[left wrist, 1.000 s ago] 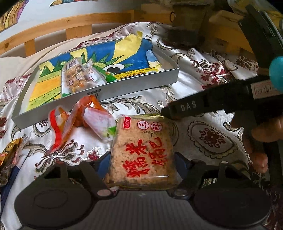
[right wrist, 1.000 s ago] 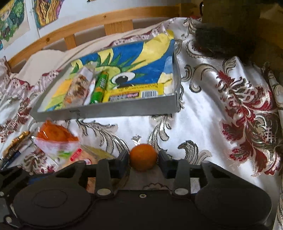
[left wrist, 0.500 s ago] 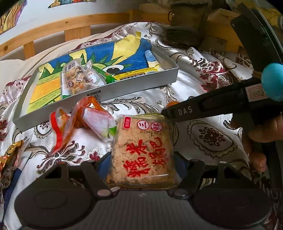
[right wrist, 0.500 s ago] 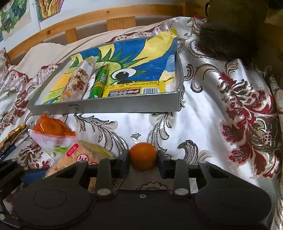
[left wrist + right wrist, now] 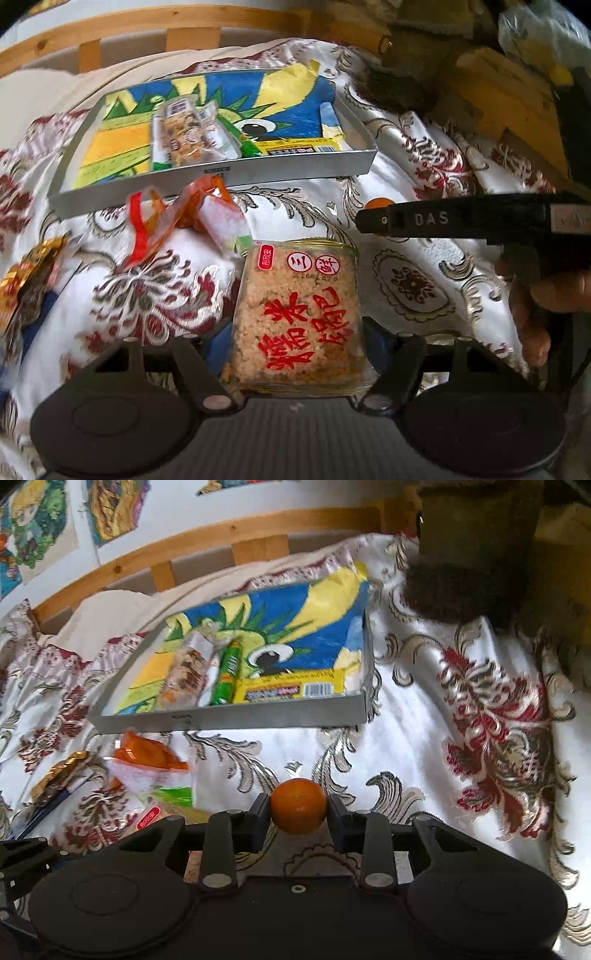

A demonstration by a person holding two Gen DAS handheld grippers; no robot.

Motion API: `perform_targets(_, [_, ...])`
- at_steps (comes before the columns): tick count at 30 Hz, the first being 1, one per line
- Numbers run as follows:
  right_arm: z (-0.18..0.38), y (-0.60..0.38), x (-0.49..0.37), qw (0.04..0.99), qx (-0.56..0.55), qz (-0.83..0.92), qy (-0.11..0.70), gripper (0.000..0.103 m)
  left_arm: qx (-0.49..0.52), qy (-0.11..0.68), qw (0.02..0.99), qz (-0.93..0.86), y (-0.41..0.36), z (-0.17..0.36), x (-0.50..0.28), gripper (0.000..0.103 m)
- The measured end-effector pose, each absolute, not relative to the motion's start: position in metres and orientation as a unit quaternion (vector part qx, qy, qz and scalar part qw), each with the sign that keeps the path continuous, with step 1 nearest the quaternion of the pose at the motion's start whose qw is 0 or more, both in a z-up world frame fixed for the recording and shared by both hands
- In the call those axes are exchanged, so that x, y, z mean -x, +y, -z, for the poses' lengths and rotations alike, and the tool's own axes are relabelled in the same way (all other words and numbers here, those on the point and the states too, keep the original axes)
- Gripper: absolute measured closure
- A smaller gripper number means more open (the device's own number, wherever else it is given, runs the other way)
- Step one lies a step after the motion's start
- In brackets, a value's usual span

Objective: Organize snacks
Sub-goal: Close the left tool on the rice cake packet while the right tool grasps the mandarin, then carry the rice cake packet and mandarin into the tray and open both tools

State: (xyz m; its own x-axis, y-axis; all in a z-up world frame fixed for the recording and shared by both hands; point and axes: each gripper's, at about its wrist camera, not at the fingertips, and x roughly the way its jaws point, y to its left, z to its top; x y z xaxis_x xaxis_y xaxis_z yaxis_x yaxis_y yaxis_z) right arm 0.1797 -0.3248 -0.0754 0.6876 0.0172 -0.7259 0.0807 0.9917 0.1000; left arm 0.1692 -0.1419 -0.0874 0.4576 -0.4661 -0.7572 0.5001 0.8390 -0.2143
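Observation:
My left gripper (image 5: 295,339) is shut on a clear-wrapped rice cake pack (image 5: 299,306) with red characters, held above the patterned cloth. My right gripper (image 5: 298,810) is shut on a small orange (image 5: 298,810). The right gripper also shows in the left wrist view (image 5: 373,218) as a black bar with the orange (image 5: 378,203) at its tip. Ahead lies a grey tray (image 5: 295,170) lined with a blue and yellow picture; it also shows in the right wrist view (image 5: 229,720). In it lie a nut snack pack (image 5: 181,136) and a green tube (image 5: 229,672).
An orange and white snack bag (image 5: 199,218) lies on the cloth in front of the tray, also in the right wrist view (image 5: 147,764). A gold wrapper (image 5: 29,269) lies at the left. A wooden bed rail (image 5: 221,542) runs behind. A dark bag (image 5: 469,554) stands at the back right.
Both grippers have moved forward, toward the tray, and kept their loads. The tray looks nearer in both views.

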Motion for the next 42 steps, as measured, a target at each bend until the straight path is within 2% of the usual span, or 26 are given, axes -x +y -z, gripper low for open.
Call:
perform_targets(10, [0.041, -0.316, -0.155, 0.946, -0.040, 0.003, 0.323, 0.068, -0.024, 0.392, 0.876, 0.279, -0.128, 0.056, -0.128, 0.028])
perform_targets(20, [0.013, -0.323, -0.142, 0.968, -0.045, 0.005, 0.248, 0.068, -0.022, 0.287, 0.920, 0.266, -0.129, 0.009, -0.124, 0.028])
perform_targets(33, [0.006, -0.330, -0.170, 0.986, -0.043, 0.015, 0.159, 0.068, -0.029, 0.223, 0.953, 0.203, -0.154, -0.025, -0.222, 0.028])
perform_targets(42, [0.045, -0.330, -0.231, 0.983, -0.015, 0.027, 0.182, 0.068, -0.018, 0.251, 0.950, 0.183, -0.178, -0.002, -0.297, 0.028])
